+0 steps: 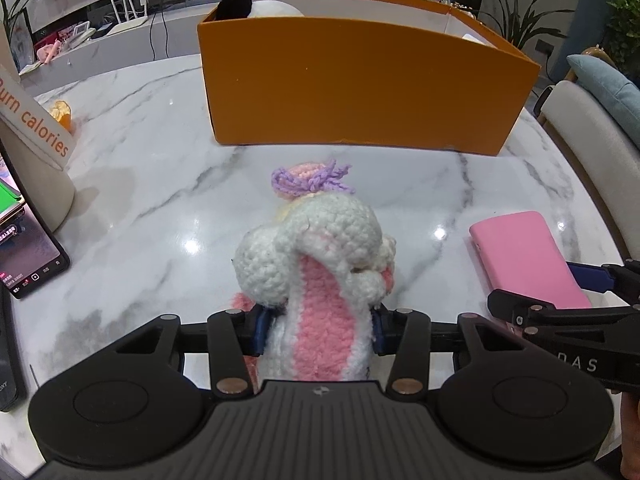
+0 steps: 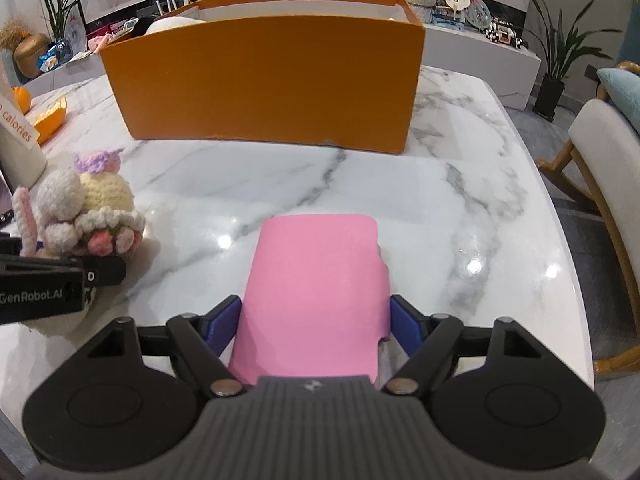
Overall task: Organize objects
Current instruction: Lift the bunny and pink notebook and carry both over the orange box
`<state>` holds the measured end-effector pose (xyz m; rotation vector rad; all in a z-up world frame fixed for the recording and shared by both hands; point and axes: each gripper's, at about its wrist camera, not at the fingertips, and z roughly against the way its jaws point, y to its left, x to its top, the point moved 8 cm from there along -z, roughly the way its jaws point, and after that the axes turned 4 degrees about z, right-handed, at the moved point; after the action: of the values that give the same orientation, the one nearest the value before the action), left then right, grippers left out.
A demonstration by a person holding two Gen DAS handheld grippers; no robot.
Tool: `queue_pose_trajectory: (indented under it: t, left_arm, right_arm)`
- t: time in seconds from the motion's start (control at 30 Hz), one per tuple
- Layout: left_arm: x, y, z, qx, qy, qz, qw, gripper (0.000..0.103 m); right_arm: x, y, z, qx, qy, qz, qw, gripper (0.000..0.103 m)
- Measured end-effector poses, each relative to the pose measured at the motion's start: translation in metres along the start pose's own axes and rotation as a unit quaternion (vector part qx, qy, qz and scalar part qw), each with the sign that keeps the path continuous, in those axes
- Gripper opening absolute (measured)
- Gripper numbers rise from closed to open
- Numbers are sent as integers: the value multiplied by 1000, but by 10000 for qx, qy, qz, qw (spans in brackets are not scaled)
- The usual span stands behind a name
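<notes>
A crocheted white bunny toy [image 1: 316,240] with pink ears and a purple yarn tuft stands on the marble table [image 1: 160,208]. My left gripper [image 1: 318,328] is shut on its long pink-and-white ear. In the right wrist view the toy [image 2: 88,208] and left gripper [image 2: 60,276] sit at the far left. A flat pink case [image 2: 316,280] lies on the table between the blue pads of my right gripper [image 2: 312,320], which rest against its two long sides. The left wrist view shows the case [image 1: 528,256] and right gripper [image 1: 560,296] at the right. A tall orange box [image 1: 360,88] stands behind both.
A black-and-white plush [image 1: 260,6] pokes out of the box. At the left stand a white container [image 1: 36,152] lettered "Burn calories", a lit phone [image 1: 28,256] and orange peel [image 1: 60,114]. A cushioned chair [image 2: 600,168] stands off the table's right edge.
</notes>
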<state>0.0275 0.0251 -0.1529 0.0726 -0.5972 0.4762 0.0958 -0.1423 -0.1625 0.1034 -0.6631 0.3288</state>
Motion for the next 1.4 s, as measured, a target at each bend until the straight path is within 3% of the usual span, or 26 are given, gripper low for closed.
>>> queue_pose_trajectory:
  t: [0.3, 0.57, 0.67, 1.0, 1.2, 1.4]
  left_arm:
    - [16, -2, 20, -102, -231, 53, 9997, 53]
    - [37, -3, 40, -190, -444, 76, 9988, 53]
    - [51, -6, 52, -76, -661, -57, 9978, 53]
    - [113, -17, 87, -243, -1001, -83, 9946, 53]
    - [137, -24, 78, -275, -1035, -216, 9940, 53]
    - [158, -21, 58, -406, -1005, -3, 9941, 53]
  right_arm:
    - [16, -6, 19, 236, -143, -263, 9993, 79]
    - [37, -12, 36, 769, -73, -849, 9934, 79]
    - [58, -12, 51, 871, -298, -941, 9913, 79]
    - [135, -22, 91, 973, -1064, -1120, 9832, 79]
    - [175, -39, 100, 898, -1348, -1341, 9776, 79]
    - [215, -55, 89, 675, -1497, -1372, 9768, 79]
